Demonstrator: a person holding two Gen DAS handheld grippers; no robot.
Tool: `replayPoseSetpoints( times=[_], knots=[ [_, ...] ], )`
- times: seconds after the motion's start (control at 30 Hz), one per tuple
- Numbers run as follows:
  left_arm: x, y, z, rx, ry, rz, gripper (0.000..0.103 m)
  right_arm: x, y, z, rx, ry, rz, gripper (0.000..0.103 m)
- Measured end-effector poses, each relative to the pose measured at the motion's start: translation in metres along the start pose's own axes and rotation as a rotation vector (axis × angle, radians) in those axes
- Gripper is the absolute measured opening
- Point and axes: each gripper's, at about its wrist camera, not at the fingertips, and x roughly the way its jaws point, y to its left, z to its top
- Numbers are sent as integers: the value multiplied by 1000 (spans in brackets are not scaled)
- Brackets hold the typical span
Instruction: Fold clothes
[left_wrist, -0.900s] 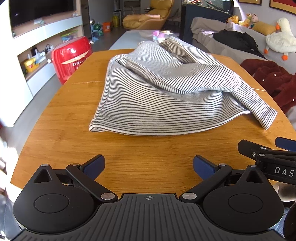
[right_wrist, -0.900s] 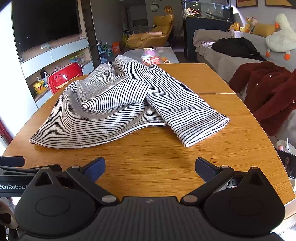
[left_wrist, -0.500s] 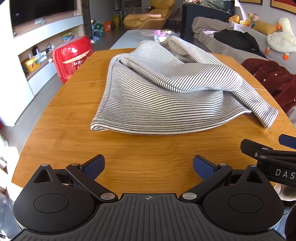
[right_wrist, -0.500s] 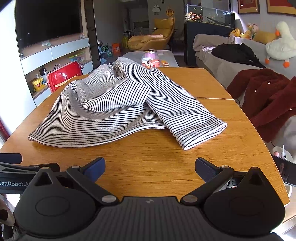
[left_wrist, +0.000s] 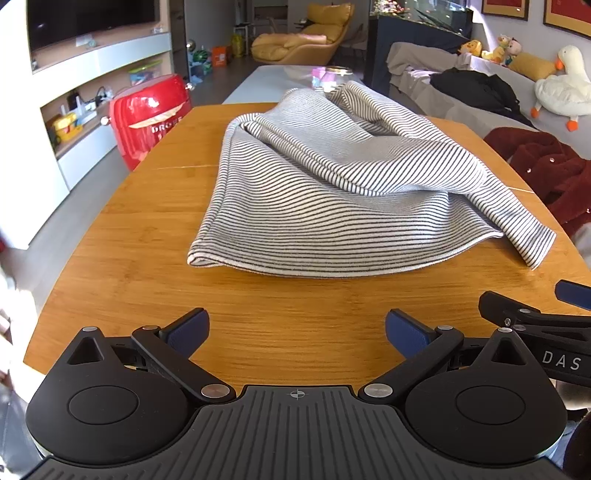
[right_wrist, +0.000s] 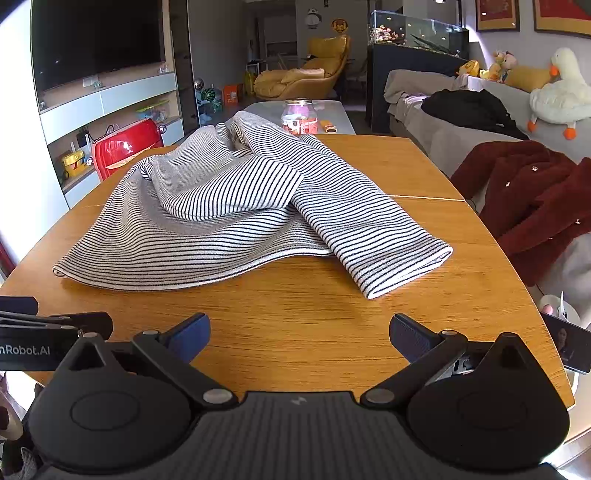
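A grey-and-black striped garment (left_wrist: 332, 192) lies rumpled on the wooden table (left_wrist: 129, 258), with a sleeve end (right_wrist: 402, 266) pointing toward the near right. My left gripper (left_wrist: 297, 330) is open and empty, hovering over the near table edge short of the garment's hem. My right gripper (right_wrist: 299, 332) is open and empty, just short of the sleeve end. The right gripper also shows at the right edge of the left wrist view (left_wrist: 535, 321). The left gripper shows at the left edge of the right wrist view (right_wrist: 44, 325).
A red appliance (left_wrist: 147, 118) stands beyond the table's left side. A dark red coat (right_wrist: 532, 199) lies to the right of the table. A glass jar (right_wrist: 299, 118) stands past the far table end. A sofa with plush toys (right_wrist: 554, 96) is at right.
Both grippers have risen and tilted slightly, so the garment sits a little lower in both views. The garment has not moved and both jaws stay open.
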Motion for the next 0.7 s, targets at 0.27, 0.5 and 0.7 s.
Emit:
replayPoseSetpoints(
  times=[0.27, 0.5, 0.7],
  knots=[
    [1, 2, 2, -10, 9, -1, 103, 4, 8, 0, -5, 3, 0, 103],
    [1, 3, 2, -11, 12, -8, 103, 3, 12, 0, -8, 1, 1, 103],
    [3, 3, 4, -12, 18, -9, 103, 5, 12, 0, -2, 10, 4, 103]
  ],
)
